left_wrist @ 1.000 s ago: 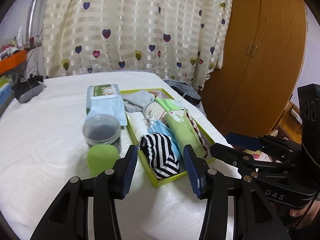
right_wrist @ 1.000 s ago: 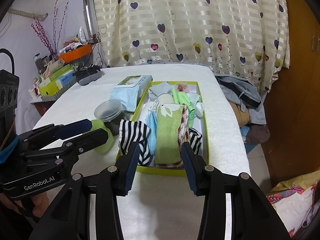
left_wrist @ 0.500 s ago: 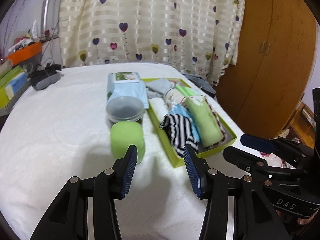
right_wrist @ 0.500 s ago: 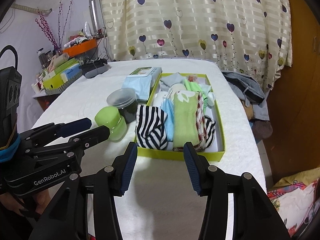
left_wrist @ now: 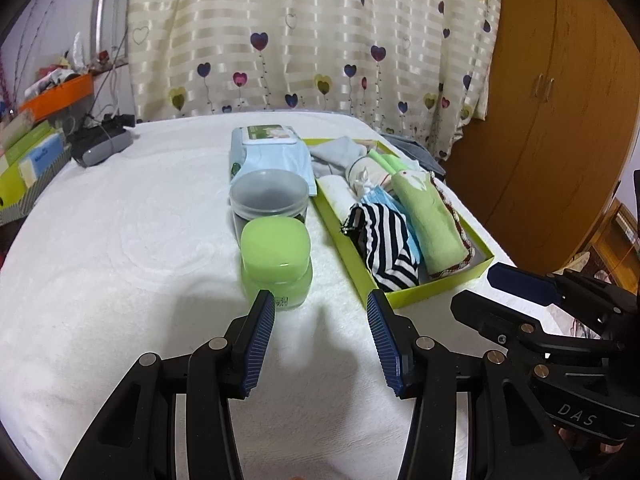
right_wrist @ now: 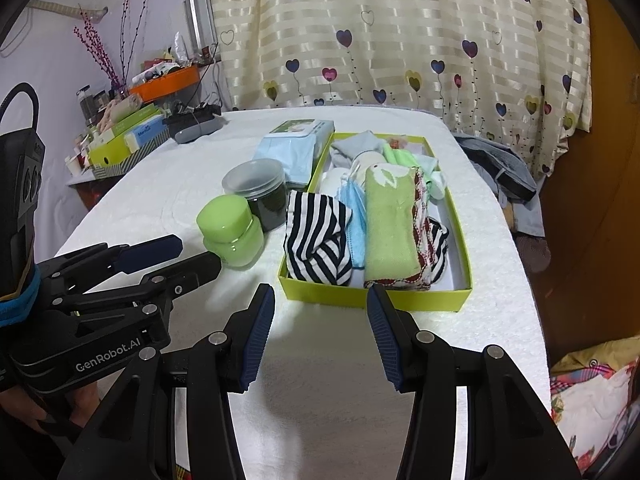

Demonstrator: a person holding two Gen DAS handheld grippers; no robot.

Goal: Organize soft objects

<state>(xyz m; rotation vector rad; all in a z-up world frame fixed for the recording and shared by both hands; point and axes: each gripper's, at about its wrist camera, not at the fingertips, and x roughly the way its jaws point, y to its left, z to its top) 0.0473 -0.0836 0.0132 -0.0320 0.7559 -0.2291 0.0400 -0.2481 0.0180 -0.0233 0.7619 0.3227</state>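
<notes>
A yellow-green tray (left_wrist: 440, 286) (right_wrist: 372, 298) on the white bed holds folded soft things: a black-and-white striped cloth (left_wrist: 386, 240) (right_wrist: 316, 236), a blue cloth (right_wrist: 356, 220), a green towel (left_wrist: 430, 220) (right_wrist: 390, 224) and pale socks behind. My left gripper (left_wrist: 320, 312) is open and empty, just in front of a green-lidded jar (left_wrist: 276, 260) (right_wrist: 230, 228). My right gripper (right_wrist: 320, 306) is open and empty too, hovering before the tray's near wall. Each gripper also shows in the other's view, the right gripper (left_wrist: 476, 290) and the left gripper (right_wrist: 196, 254).
A grey-lidded dark jar (left_wrist: 270, 196) and a wet-wipes pack (left_wrist: 270, 152) stand left of the tray. A grey device (left_wrist: 102, 146) and boxes (left_wrist: 28, 156) sit at the far left. A wooden wardrobe (left_wrist: 540, 100) and clothes (right_wrist: 500, 164) lie right of the bed.
Both grippers have drawn back from the tray and sunk a little. The left one has swung left, so the green jar now sits ahead of it instead of the striped cloth.
</notes>
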